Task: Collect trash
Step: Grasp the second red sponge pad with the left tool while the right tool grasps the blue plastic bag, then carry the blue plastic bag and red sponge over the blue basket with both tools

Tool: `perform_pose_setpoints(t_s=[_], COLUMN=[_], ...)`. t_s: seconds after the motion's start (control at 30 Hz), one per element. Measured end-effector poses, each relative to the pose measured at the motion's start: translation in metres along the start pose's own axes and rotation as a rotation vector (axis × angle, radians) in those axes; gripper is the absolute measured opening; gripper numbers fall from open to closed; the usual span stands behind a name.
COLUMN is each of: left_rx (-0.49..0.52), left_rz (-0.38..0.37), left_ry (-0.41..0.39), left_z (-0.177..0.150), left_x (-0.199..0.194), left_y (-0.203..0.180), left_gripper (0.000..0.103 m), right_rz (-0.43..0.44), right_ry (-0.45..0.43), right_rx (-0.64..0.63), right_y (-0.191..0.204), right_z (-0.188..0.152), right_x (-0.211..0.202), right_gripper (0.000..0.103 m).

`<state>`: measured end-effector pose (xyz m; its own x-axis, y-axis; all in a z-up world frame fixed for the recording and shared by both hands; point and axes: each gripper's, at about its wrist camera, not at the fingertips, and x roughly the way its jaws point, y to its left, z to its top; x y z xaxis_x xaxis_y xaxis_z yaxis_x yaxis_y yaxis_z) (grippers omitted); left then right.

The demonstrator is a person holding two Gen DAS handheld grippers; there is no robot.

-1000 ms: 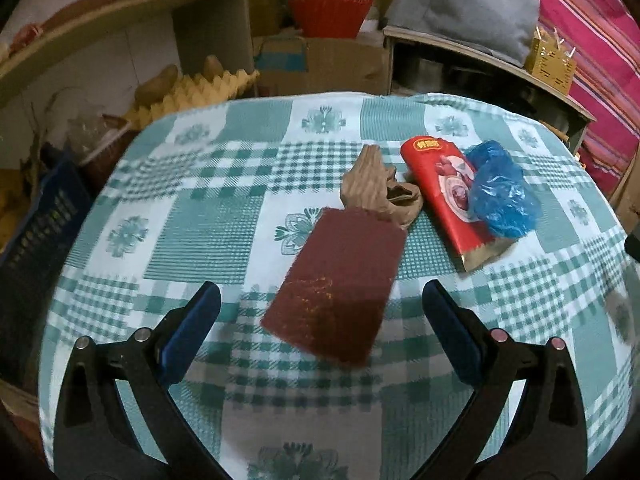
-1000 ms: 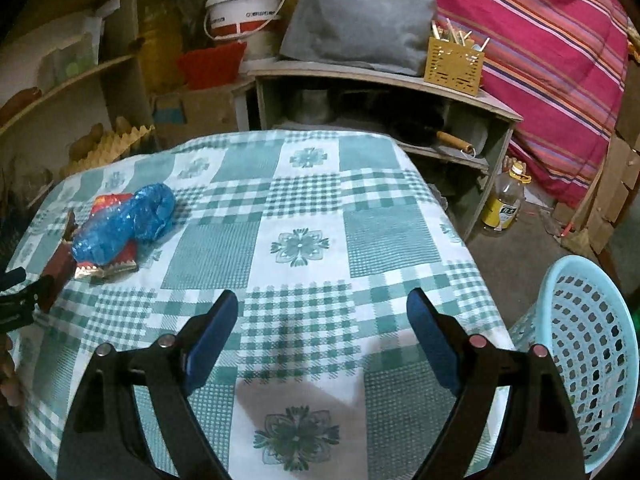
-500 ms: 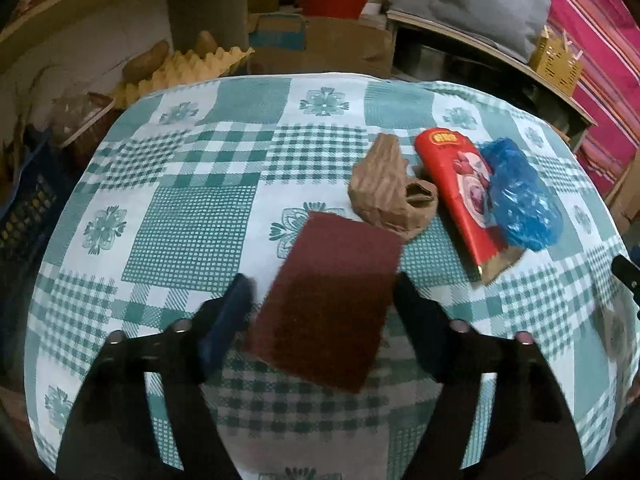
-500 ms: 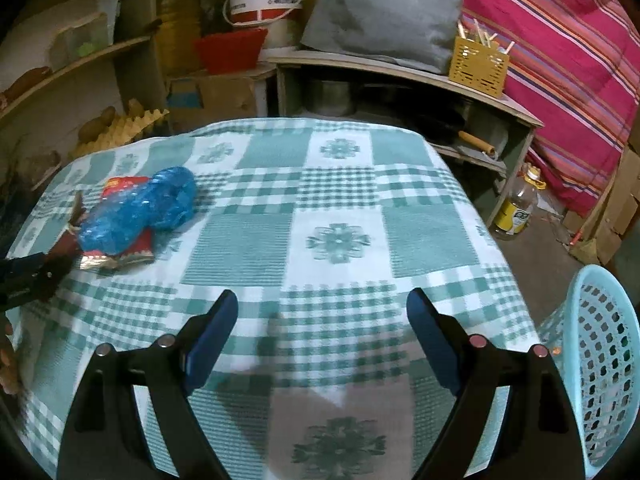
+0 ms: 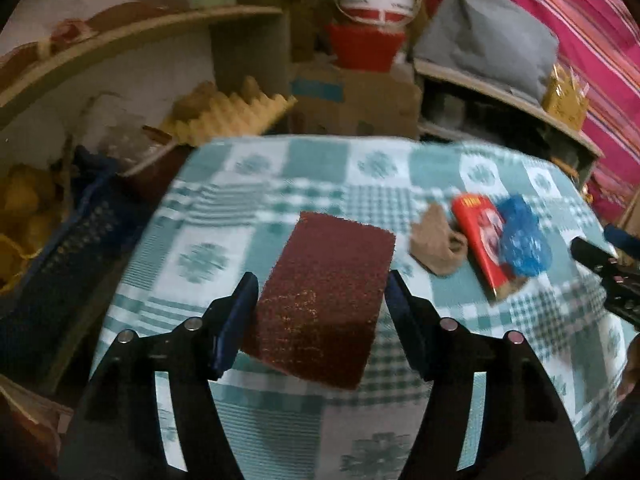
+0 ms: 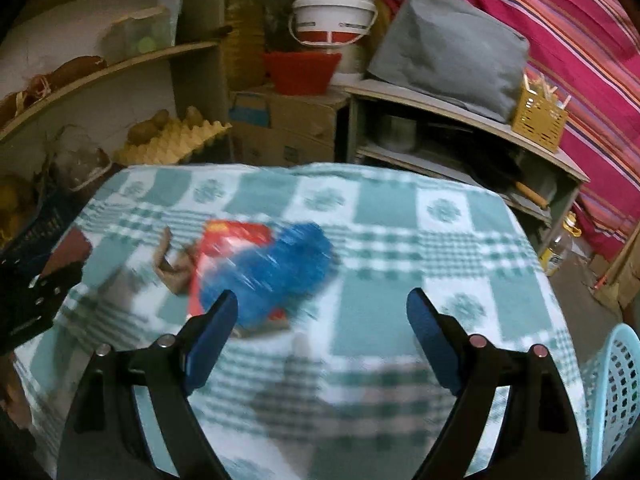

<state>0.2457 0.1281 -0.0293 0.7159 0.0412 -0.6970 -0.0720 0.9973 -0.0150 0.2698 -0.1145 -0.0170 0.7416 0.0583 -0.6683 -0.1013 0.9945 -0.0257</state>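
Observation:
My left gripper [image 5: 320, 284] is shut on a dark red scouring pad [image 5: 328, 256] and holds it a little above the checked tablecloth [image 5: 224, 240]. To its right on the cloth lie a crumpled brown paper [image 5: 438, 246], a red snack packet [image 5: 478, 236] and a blue plastic bag [image 5: 522, 242] resting on the packet. My right gripper [image 6: 322, 304] is open with nothing between its fingers, just to the right of the blue bag [image 6: 280, 268] and red packet [image 6: 232, 236]. The picture there is blurred by motion.
A light blue laundry-style basket [image 6: 616, 392] stands on the floor off the table's right front corner. Shelves, a cardboard box [image 6: 288, 124], egg trays [image 6: 172, 144] and a white bucket [image 6: 332, 16] crowd the space behind the table. A dark blue crate [image 5: 52, 264] sits at the left.
The left jaws closed on the scouring pad and lifted it off the cloth. The right gripper, still open, swung left until the blue bag and red packet lay just ahead of its left finger.

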Motion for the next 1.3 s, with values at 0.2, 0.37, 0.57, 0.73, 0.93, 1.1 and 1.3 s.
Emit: perform_pose_setpoints(t_s=[0.2, 0.37, 0.57, 0.73, 0.93, 1.1, 1.3], left_rx=[-0.021, -0.031, -0.060, -0.054, -0.024, -0.008, 0.020], left_rz=[0.051, 0.037, 0.032, 0.025, 0.010, -0.017, -0.042], left_ry=[-0.051, -0.067, -0.072, -0.084, -0.096, -0.108, -0.120], left_z=[0.010, 0.014, 0.017, 0.017, 0.018, 0.018, 0.017], left_x=[-0.010, -0.015, -0.016, -0.021, -0.026, -0.031, -0.038], left_y=[0.018, 0.022, 0.022, 0.012, -0.010, -0.030, -0.055], left_gripper=[0.064, 0.064, 0.064, 0.064, 0.064, 0.064, 0.064], right_rz=[-0.020, -0.043, 0.048, 0.073, 0.042, 0.009, -0.043], right_ry=[0.046, 0.135, 0.170, 0.128, 0.053, 0.009, -0.011], right_rx=[-0.008, 0.000, 0.036, 0.028, 0.005, -0.011, 0.013], right_y=[0.029, 0.032, 0.019, 0.007, -0.019, -0.053, -0.100], right_z=[0.019, 0.007, -0.011, -0.011, -0.007, -0.013, -0.031], right_x=[0.032, 0.061, 0.065, 0.050, 0.015, -0.024, -0.059], right_gripper=[0.085, 0.085, 0.038, 0.016, 0.016, 0.016, 0.016])
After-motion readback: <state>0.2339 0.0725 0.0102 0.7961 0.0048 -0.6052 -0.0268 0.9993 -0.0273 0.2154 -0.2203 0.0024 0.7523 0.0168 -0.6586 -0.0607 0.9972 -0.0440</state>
